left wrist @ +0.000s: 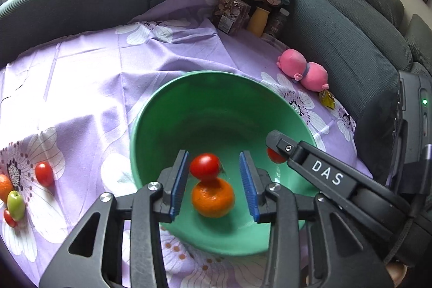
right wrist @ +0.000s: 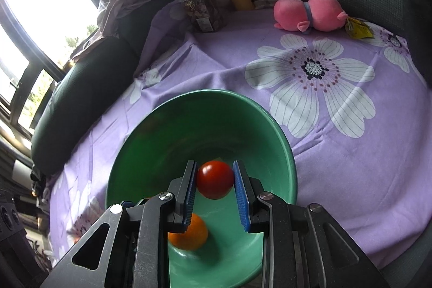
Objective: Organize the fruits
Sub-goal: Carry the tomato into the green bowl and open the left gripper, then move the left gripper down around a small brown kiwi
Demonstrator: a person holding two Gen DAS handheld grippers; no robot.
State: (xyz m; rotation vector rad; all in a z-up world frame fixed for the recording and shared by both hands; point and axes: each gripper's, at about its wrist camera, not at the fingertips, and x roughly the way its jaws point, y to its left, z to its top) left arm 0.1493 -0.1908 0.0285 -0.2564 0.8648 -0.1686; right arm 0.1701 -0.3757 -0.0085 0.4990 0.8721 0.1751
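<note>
A green bowl [left wrist: 205, 104] sits on the purple flowered cloth and holds an orange [left wrist: 212, 196]. My left gripper [left wrist: 213, 182] is open over the bowl; a small red tomato [left wrist: 204, 166] is blurred between its fingers, apart from the pads, just above the orange. My right gripper [right wrist: 214, 188] is shut on another red tomato [right wrist: 215, 179] above the bowl [right wrist: 189, 123], with the orange [right wrist: 189, 234] below it. The right gripper's finger [left wrist: 310, 166] reaches into the left wrist view. On the cloth at far left lie a red tomato [left wrist: 44, 173], an orange [left wrist: 4, 188], a green fruit [left wrist: 15, 205] and a small red fruit [left wrist: 9, 218].
A pink plush toy [left wrist: 303, 69] lies on the cloth beyond the bowl, with a yellow tag [right wrist: 359, 29]. A snack bag [left wrist: 229, 12], a yellow bottle [left wrist: 257, 20] and a dark jar [left wrist: 276, 23] stand at the back. Dark green sofa cushions with piled clothes surround the cloth.
</note>
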